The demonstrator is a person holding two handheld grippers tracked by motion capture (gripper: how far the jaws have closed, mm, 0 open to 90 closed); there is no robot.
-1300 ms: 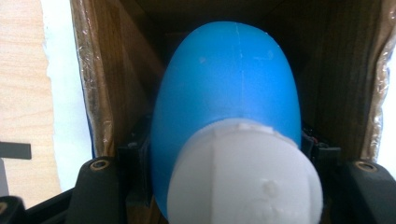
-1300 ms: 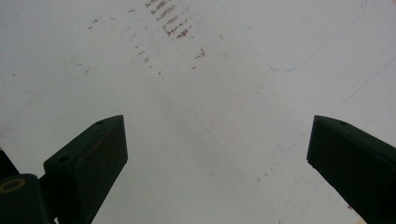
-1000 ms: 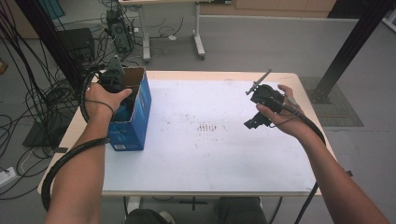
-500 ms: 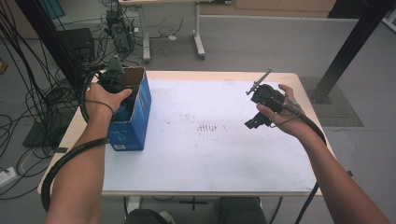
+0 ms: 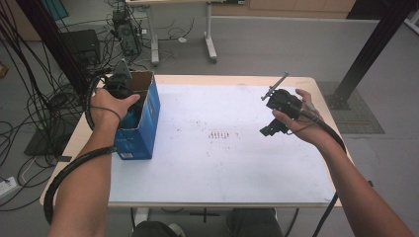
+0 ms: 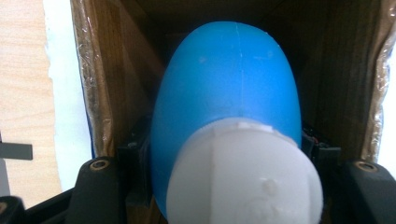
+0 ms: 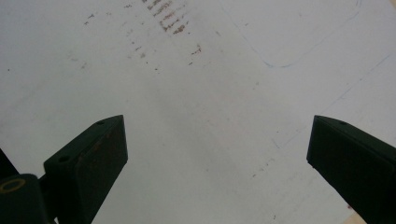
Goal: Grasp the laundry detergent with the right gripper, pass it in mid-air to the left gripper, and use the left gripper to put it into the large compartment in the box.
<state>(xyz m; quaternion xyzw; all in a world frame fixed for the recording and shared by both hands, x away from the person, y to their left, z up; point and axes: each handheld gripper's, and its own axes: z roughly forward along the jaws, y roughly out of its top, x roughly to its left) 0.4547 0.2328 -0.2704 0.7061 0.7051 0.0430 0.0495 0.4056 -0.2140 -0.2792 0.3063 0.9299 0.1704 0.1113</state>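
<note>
While nothing has shifted, left jaws still grip the blue bottle (image 6: pixel 226 93) inside the box (image 5: pixel 143 126); right jaws gape.

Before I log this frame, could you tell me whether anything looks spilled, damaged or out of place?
Only a patch of brown specks on the white table, like stains. The box stands upright, and the left tool holds the blue bottle inside it.

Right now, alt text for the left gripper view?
A blue bottle with a white cap sits between the left gripper jaws, pointing into an open cardboard box. White table shows at left.
</note>
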